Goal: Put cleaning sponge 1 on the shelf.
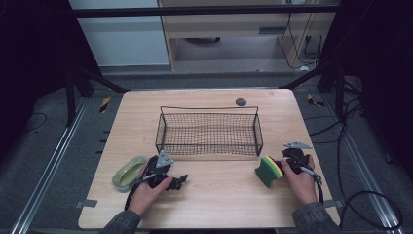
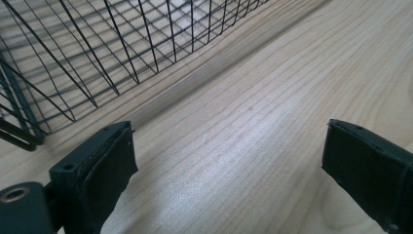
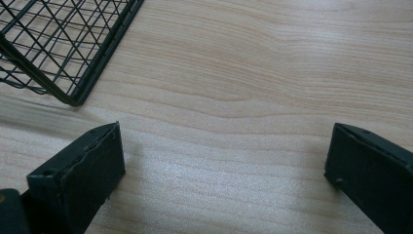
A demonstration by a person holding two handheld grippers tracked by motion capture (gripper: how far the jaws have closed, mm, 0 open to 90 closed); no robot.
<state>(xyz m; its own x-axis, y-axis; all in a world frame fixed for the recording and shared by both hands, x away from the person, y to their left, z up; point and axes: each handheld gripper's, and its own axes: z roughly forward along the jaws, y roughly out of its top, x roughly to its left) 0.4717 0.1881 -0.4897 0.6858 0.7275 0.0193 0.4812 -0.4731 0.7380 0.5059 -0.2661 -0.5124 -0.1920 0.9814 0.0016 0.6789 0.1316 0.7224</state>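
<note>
Two grippers rest on the wooden surface [image 1: 219, 190] in front of the black wire basket [image 1: 209, 131]. Left gripper [image 1: 181, 182] sits near the basket's front left corner, jaws wide with nothing between them; a pale green dish [image 1: 129, 171] lies just beyond it. Right gripper [image 1: 278, 165] sits near the front right corner, jaws wide and empty, touching a green-and-yellow sponge [image 1: 268, 171].

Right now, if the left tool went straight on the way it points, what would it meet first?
Probably nothing soon: the left tool points over bare table, with the wire basket off to one side. Depth is unclear; the sponge may lie farther along.
</note>
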